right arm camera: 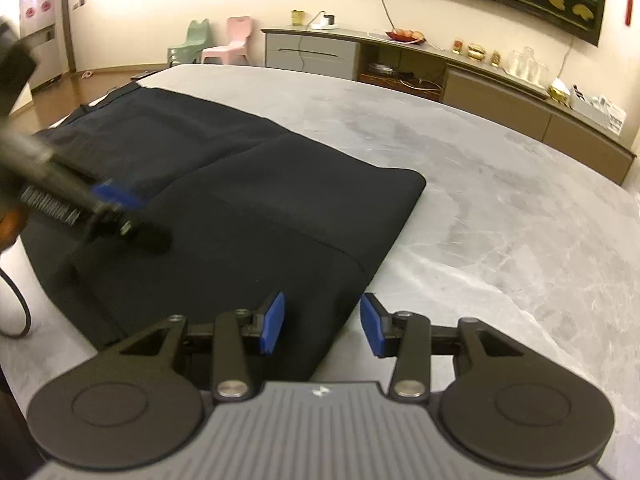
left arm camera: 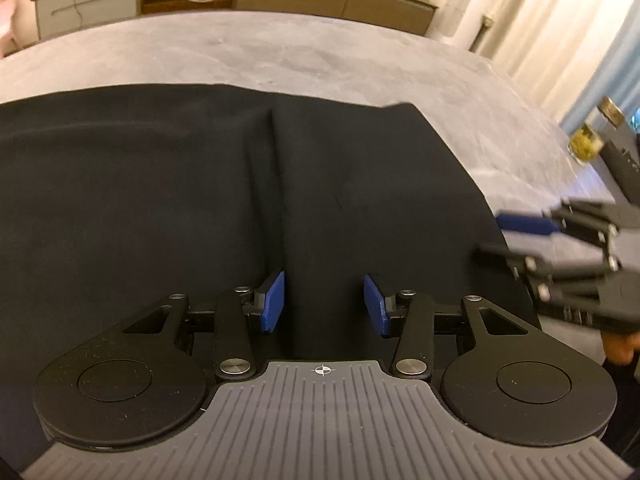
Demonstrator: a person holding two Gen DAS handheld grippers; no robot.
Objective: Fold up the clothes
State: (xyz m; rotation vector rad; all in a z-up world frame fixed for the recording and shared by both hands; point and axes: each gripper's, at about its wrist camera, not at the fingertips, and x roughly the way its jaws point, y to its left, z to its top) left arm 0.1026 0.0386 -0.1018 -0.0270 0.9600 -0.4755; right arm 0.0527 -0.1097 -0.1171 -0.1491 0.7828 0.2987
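A black garment [left arm camera: 168,192], probably trousers, lies flat and partly folded on a grey marbled table [left arm camera: 320,52]. A lengthwise crease runs up its middle. My left gripper [left arm camera: 324,304] is open and empty, just above the garment's near part. My right gripper [right arm camera: 322,324] is open and empty over the garment's [right arm camera: 248,216] near right edge. The right gripper also shows blurred at the right of the left wrist view [left arm camera: 500,236]. The left gripper shows blurred at the left of the right wrist view [right arm camera: 136,216], above the cloth.
The grey table [right arm camera: 500,200] stretches bare to the right and far side. A long sideboard [right arm camera: 460,80] stands behind it. A glass jar [left arm camera: 586,144] stands at the table's right edge. Two small plastic chairs [right arm camera: 228,40] stand by the far wall.
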